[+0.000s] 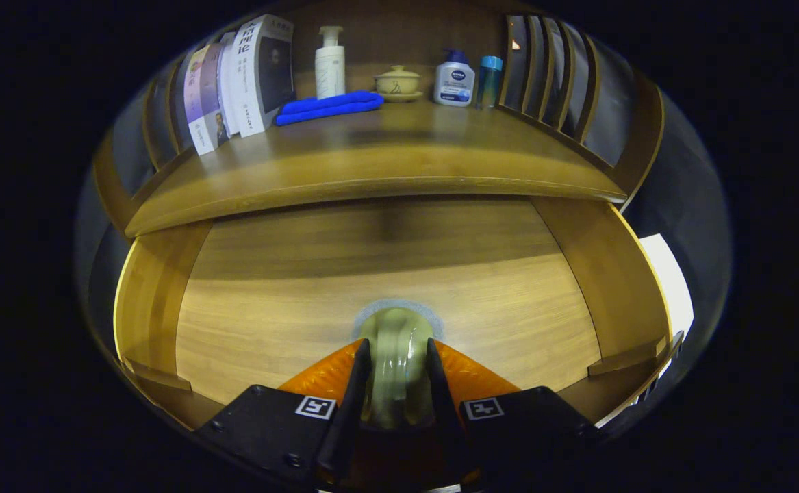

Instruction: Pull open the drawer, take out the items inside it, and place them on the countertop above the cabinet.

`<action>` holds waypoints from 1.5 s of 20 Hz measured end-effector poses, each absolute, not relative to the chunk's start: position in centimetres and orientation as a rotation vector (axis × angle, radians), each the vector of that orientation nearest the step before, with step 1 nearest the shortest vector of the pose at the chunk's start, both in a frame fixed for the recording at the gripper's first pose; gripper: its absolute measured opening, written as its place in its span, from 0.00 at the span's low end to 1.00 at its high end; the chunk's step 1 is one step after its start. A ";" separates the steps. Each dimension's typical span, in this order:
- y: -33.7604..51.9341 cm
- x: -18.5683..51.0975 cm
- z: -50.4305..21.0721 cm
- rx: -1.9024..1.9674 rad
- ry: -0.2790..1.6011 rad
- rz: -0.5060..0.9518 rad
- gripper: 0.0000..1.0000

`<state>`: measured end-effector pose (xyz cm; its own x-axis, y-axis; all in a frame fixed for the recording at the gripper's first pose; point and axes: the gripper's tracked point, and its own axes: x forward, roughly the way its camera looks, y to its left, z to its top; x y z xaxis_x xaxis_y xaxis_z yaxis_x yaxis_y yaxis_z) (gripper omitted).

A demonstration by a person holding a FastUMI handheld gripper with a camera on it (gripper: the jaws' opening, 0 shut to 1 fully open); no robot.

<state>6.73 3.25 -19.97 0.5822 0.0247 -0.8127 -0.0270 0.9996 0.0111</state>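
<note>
Drawer (248, 329) stands open. Gripper (396, 370) fingers are clamped on a pale cup (396, 342), low over the drawer floor, which otherwise looks empty. Far bench (372, 154) carries books (235, 75), cloth (327, 107) and bottles. Remaining, by my judgement: lift cup onto bench.

I see a pale greenish, translucent roll (398, 356) pinched between my claw (397, 359) sides, over the drawer (303, 301) floor's light wood grain. On the darker brown desk (385, 164): a bright blue cloth (328, 107), white pump bottle (330, 65), cream lidded bowl (398, 83).
</note>
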 end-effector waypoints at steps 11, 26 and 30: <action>4.8 8.3 -13.3 0.010 0.580 0.117 0.21; 3.7 12.4 -3.9 -0.047 0.390 0.121 0.20; 5.3 15.7 -3.4 -0.093 0.411 0.140 0.20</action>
